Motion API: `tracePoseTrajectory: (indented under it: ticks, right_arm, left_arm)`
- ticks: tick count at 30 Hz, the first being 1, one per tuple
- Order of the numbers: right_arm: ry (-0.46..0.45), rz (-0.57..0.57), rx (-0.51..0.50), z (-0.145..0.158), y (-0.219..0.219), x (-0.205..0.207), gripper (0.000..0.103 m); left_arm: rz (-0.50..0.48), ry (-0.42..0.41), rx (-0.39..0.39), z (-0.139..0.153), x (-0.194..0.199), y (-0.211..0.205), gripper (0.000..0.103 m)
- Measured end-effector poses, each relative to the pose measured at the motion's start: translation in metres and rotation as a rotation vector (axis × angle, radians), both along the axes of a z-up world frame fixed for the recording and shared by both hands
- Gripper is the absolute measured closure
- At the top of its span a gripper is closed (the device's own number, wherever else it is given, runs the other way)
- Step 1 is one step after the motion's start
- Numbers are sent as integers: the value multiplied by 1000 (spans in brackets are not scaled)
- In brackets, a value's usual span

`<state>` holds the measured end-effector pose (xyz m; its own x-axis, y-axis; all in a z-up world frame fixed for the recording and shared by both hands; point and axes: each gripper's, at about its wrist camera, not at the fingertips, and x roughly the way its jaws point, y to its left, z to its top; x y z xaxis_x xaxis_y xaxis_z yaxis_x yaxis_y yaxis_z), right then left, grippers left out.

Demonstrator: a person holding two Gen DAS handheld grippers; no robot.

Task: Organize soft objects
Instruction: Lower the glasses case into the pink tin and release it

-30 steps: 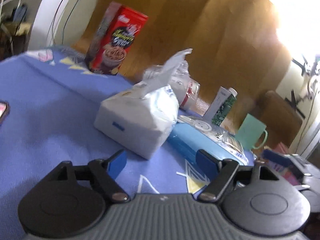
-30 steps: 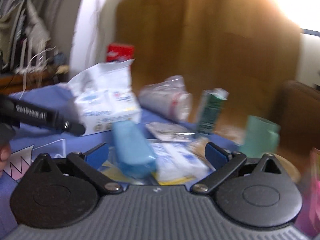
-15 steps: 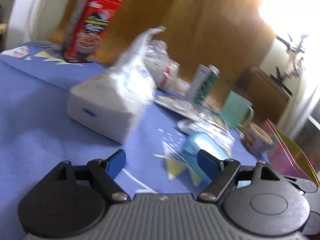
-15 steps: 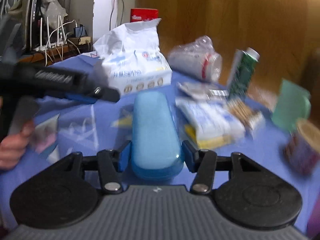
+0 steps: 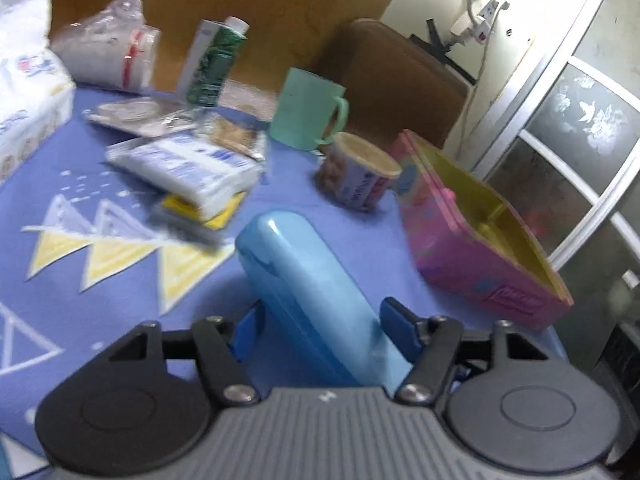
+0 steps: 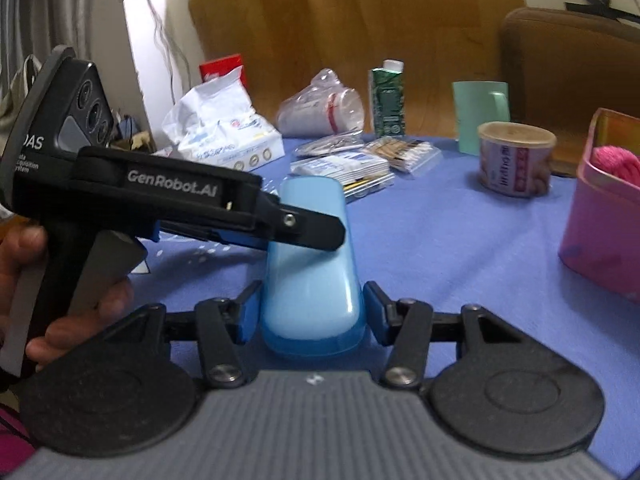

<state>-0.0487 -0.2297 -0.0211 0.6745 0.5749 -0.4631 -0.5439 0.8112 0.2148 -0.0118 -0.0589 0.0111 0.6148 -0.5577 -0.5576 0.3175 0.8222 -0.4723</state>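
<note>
A light blue hard case [image 6: 308,280] lies lengthwise between the fingers of my right gripper [image 6: 310,308], which is shut on its near end. My left gripper [image 6: 320,236] reaches in from the left, one finger lying across the case. In the left wrist view the blue case [image 5: 304,280] fills the gap of the left gripper [image 5: 322,320]; its jaws are closing and both blue pads sit against the case's sides. A white tissue pack [image 6: 228,140], flat white packets [image 6: 340,166] and cotton swabs [image 6: 404,152] lie further back on the blue cloth.
A pink box [image 6: 596,232] holding pink yarn [image 6: 616,160] stands at the right. A green mug [image 6: 480,116], a printed tub [image 6: 516,160], a green carton [image 6: 388,100] and bagged plastic cups [image 6: 320,108] line the back. A hand [image 6: 80,312] holds the left gripper's handle.
The right gripper closed on the blue case and carried it toward the right. The left gripper swung right, took the case between its fingers and narrowed onto it.
</note>
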Motion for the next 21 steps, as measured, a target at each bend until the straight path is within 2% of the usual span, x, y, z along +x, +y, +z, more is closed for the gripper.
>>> tracePoseTrajectory:
  ticks: [3, 6, 11, 16, 21]
  right_arm:
    - [-65, -56, 18, 8, -21, -5, 47]
    - [-169, -154, 17, 23, -48, -11, 47]
    - [-312, -353, -68, 43, -101, -12, 47]
    - [-334, -531, -156, 44, -159, 0, 47]
    - [-259, -645, -196, 35, -212, 13, 47]
  left_arm:
    - [-63, -54, 2, 21, 7, -28, 42]
    - [-147, -124, 3, 46, 23, -70, 43]
    - [-290, -177, -23, 72, 52, -155, 44]
    - [-403, -150, -21, 70, 79, -242, 45]
    - [-490, -113, 9, 49, 93, -311, 45]
